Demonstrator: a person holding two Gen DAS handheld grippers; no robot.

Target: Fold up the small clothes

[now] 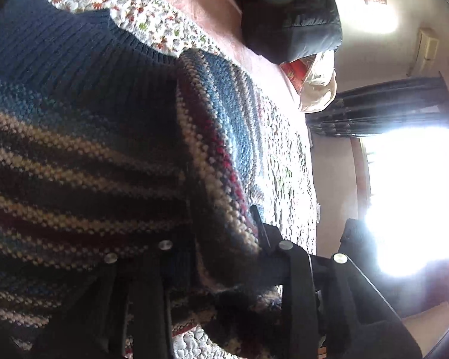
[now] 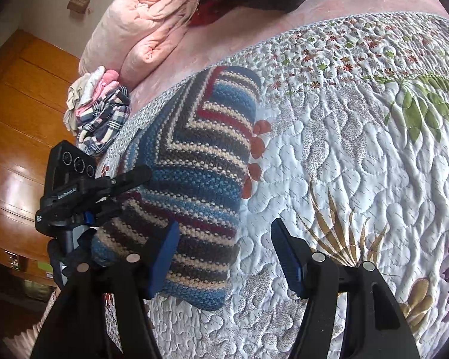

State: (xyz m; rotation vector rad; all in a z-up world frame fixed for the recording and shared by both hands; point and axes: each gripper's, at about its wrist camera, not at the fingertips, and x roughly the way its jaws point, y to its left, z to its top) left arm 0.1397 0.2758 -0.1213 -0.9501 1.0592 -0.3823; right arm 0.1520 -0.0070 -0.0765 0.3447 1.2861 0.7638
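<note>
Lying folded on the quilt (image 2: 359, 164), the striped sweater (image 2: 200, 161) is running lengthwise away from the right gripper (image 2: 224, 257), hanging spread-jawed at its near end, while the left gripper (image 2: 140, 176) is pinching the sweater's left edge.

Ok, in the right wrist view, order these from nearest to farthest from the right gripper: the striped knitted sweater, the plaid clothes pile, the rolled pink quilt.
1. Striped knitted sweater, touching the right gripper's left finger.
2. Plaid clothes pile, farther left.
3. Rolled pink quilt, behind, at the top.
</note>
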